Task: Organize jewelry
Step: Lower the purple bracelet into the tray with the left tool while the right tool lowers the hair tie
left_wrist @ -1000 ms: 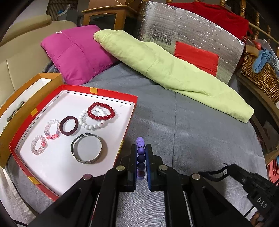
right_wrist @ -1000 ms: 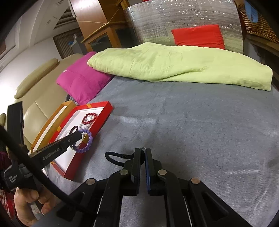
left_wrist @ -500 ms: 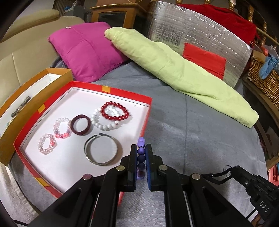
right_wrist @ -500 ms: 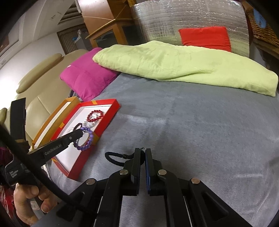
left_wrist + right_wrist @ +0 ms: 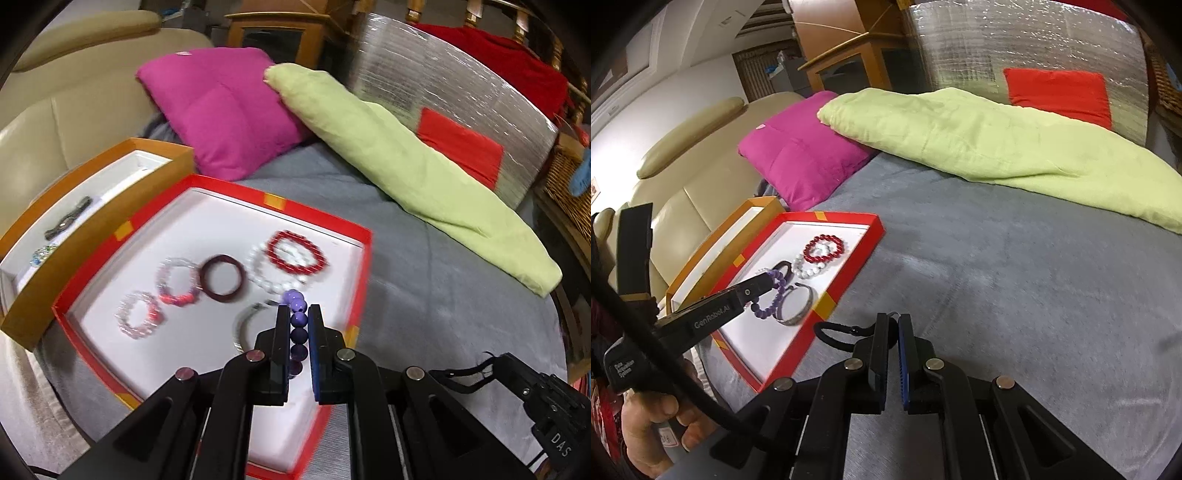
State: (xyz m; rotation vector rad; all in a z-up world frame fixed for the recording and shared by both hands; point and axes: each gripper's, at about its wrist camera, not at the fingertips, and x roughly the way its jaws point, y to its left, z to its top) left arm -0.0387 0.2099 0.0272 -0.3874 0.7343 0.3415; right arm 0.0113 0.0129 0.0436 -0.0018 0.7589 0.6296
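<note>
While the left tool (image 5: 298, 325) clamps the purple bracelet (image 5: 297, 332) above the red tray (image 5: 364, 266), the right tool (image 5: 893, 325) pinches a black cord (image 5: 831, 334).

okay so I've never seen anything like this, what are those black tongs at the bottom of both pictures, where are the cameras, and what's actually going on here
Those are hand-held grippers, one in each of a person's hands; no robot. Each carries a fisheye camera looking along its two fingers.

Left camera: the left gripper is shut on a purple bead bracelet, held over a red tray that has several bracelets in it. An orange box sits beside the tray.

Right camera: the right gripper pinches a black cord loop above the grey blanket. The left gripper shows there too, held by the person's hand.
</note>
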